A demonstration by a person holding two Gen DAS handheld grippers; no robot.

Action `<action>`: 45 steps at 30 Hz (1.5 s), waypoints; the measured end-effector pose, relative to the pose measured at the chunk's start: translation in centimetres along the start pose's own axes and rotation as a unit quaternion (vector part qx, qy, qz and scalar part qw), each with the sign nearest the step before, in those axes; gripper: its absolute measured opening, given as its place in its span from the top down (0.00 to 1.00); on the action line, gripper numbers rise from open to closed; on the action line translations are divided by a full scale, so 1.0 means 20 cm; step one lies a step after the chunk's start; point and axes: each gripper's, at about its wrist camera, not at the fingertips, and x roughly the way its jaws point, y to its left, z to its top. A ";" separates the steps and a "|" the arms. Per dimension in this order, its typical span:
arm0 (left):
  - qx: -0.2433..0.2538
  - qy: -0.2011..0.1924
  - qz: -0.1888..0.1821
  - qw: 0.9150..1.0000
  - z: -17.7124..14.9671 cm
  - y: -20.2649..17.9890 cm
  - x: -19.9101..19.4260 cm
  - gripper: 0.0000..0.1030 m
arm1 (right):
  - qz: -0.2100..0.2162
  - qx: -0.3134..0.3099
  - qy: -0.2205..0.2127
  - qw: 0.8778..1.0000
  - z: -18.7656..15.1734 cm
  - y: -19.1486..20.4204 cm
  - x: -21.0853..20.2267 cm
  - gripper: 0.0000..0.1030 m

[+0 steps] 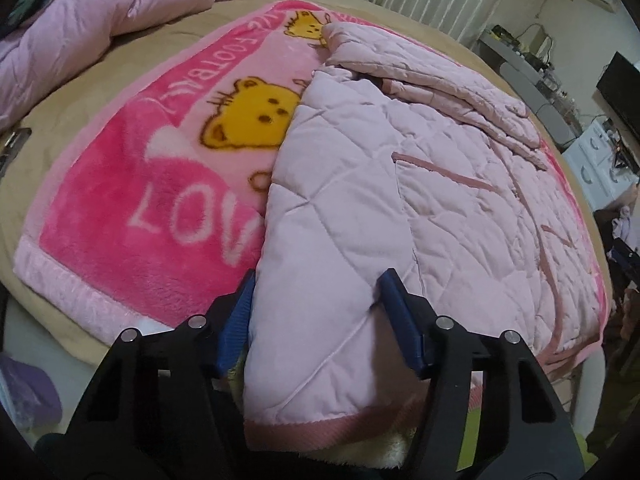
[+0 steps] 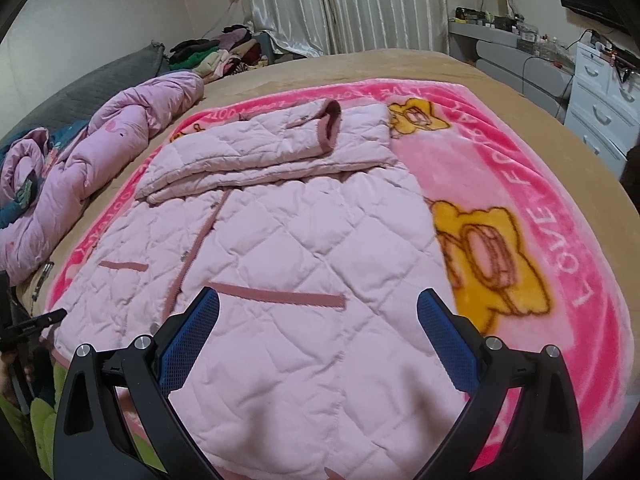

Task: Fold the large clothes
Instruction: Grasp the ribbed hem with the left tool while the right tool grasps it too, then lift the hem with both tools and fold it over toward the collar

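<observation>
A pale pink quilted jacket (image 2: 288, 240) lies spread on a pink cartoon blanket (image 2: 520, 208) covering the bed (image 2: 400, 64). The left hand-held gripper (image 1: 320, 300) is clamped on the jacket's folded hem edge; the right hand-held gripper (image 2: 318, 312) hovers above the jacket, fingers wide apart.
</observation>
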 end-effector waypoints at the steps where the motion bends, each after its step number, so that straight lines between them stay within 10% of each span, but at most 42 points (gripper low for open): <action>1: -0.001 0.002 0.000 1.000 0.00 0.00 0.01 0.48 | -0.003 -0.001 0.002 1.000 0.00 -0.01 0.00 0.04; 14: 0.007 -0.007 -0.009 1.000 0.03 -0.07 0.01 0.77 | 0.001 0.034 0.088 0.996 -0.22 -0.26 -0.02 0.04; 28: 0.026 -0.006 0.006 1.000 0.00 -0.07 -0.03 0.70 | 0.062 0.081 0.174 0.980 -0.51 -0.32 0.08 0.06; 37: 0.007 0.009 0.002 1.000 -0.05 0.02 -0.04 0.40 | 0.092 0.042 0.141 0.985 -0.50 -0.27 -0.01 0.56; 45: 0.006 0.022 0.001 1.000 -0.04 -0.01 0.01 0.29 | 0.123 0.032 0.095 0.987 -0.42 -0.24 -0.09 0.79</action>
